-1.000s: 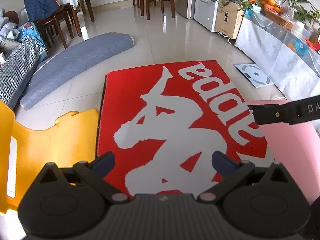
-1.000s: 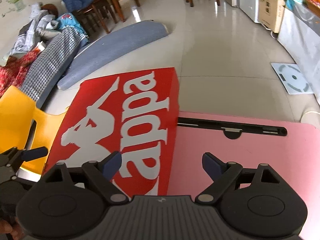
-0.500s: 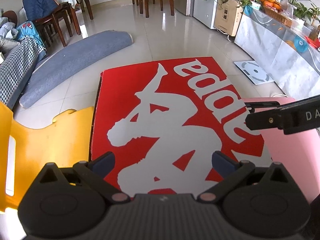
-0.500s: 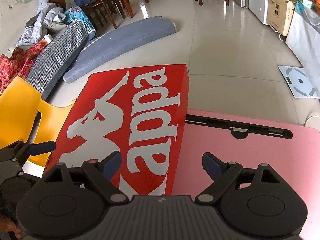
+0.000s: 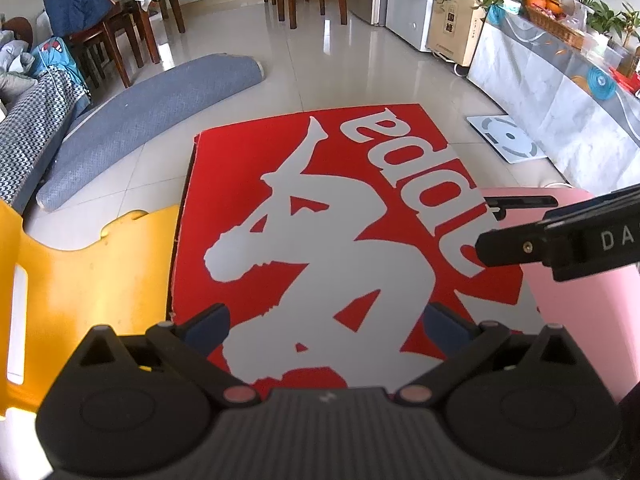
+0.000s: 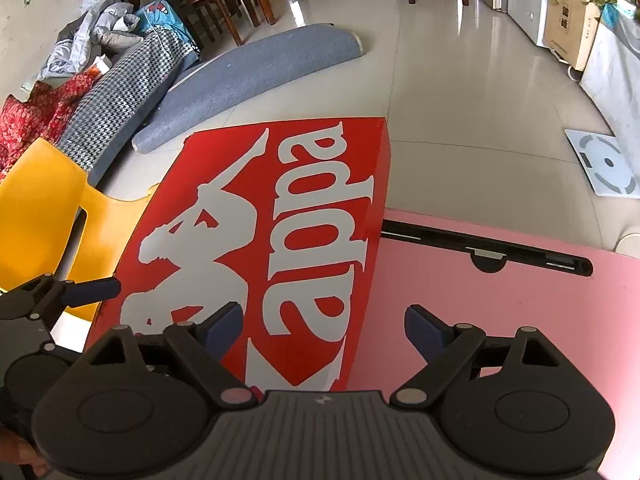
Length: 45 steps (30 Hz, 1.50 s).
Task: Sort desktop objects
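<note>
While both grippers hover low over the work area, each has its fingers spread apart with nothing between them. The left gripper [image 5: 326, 326] sits above the near end of the red box [image 5: 344, 232]; the right gripper [image 6: 324, 326] straddles the seam where the box's right edge meets the pink bench [image 6: 500, 320].

The red box lies flat, lid up, its long axis running from 6 o'clock to 12 o'clock in the left wrist view. Its white lettering runs along that axis on the right-hand side, and the white figure fills the centre. In the right wrist view the same axis leans slightly toward 1 o'clock, and the box's right side wall drops straight to the pink surface, touching it.

At 9 o'clock a yellow chair [image 5: 100, 264] stands just beside the box's left edge. At 3 o'clock in the left wrist view the right gripper's finger reaches over the box's right edge.

Open pink surface lies to the right of the box, bounded at the far side by a black slot [image 6: 488, 254] running across the bench. Beyond the box's far edge, at 12 o'clock, the tiled floor [image 6: 460, 92] is open. A rolled blue-grey mat [image 5: 148, 120] lies at 10 o'clock, and a white scale [image 6: 606, 162] lies at 2 o'clock.
</note>
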Each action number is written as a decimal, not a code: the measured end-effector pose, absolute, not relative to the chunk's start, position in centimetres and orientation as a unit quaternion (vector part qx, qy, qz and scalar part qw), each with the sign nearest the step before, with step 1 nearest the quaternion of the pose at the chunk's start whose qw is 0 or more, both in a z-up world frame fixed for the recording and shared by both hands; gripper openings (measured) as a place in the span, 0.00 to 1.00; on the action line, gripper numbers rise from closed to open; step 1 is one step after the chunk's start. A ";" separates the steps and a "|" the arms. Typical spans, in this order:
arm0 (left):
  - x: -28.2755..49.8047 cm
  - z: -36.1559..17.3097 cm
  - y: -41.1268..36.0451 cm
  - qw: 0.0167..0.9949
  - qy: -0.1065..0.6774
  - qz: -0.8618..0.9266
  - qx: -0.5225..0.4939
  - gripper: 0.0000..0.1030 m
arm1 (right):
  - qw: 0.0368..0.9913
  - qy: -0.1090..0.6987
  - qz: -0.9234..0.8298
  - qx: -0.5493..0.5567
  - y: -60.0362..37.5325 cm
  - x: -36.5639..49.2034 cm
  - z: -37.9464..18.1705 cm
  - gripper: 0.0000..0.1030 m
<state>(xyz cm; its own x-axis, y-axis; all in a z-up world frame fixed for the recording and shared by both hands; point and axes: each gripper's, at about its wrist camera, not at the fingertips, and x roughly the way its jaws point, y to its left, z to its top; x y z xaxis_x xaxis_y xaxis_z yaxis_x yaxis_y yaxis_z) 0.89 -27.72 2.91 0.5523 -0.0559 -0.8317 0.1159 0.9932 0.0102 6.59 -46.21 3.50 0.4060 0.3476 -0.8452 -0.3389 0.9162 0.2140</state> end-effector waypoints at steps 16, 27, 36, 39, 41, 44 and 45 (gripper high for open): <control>0.4 2.8 -28.4 0.880 0.471 -0.051 0.032 1.00 | 0.835 0.506 0.215 -0.001 -46.0 6.2 3.8 0.86; -0.2 3.0 -28.6 0.883 0.466 -0.052 0.036 1.00 | 0.835 0.507 0.212 -0.009 -46.0 5.7 4.1 0.86; -0.8 3.1 -28.4 0.884 0.464 -0.049 0.037 1.00 | 0.837 0.505 0.208 -0.017 -45.8 5.3 4.3 0.86; -1.0 3.1 -28.4 0.884 0.464 -0.048 0.037 1.00 | 0.838 0.505 0.208 -0.021 -45.7 5.2 4.4 0.86; -1.2 3.1 -28.3 0.884 0.464 -0.048 0.036 1.00 | 0.838 0.505 0.207 -0.023 -45.6 5.1 4.4 0.86; -1.5 3.1 -28.3 0.883 0.465 -0.048 0.036 1.00 | 0.837 0.505 0.207 -0.025 -45.6 5.0 4.4 0.86; -1.5 3.1 -28.3 0.883 0.465 -0.048 0.036 1.00 | 0.837 0.505 0.208 -0.026 -45.6 5.0 4.4 0.86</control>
<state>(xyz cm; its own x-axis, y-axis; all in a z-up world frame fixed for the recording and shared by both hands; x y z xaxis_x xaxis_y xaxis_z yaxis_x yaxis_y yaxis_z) -1.53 -28.27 3.10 0.5634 -0.0505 -0.8247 0.1175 0.9929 0.0195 4.96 -45.57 4.42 0.4031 0.3215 -0.8568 -0.3735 0.9125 0.1667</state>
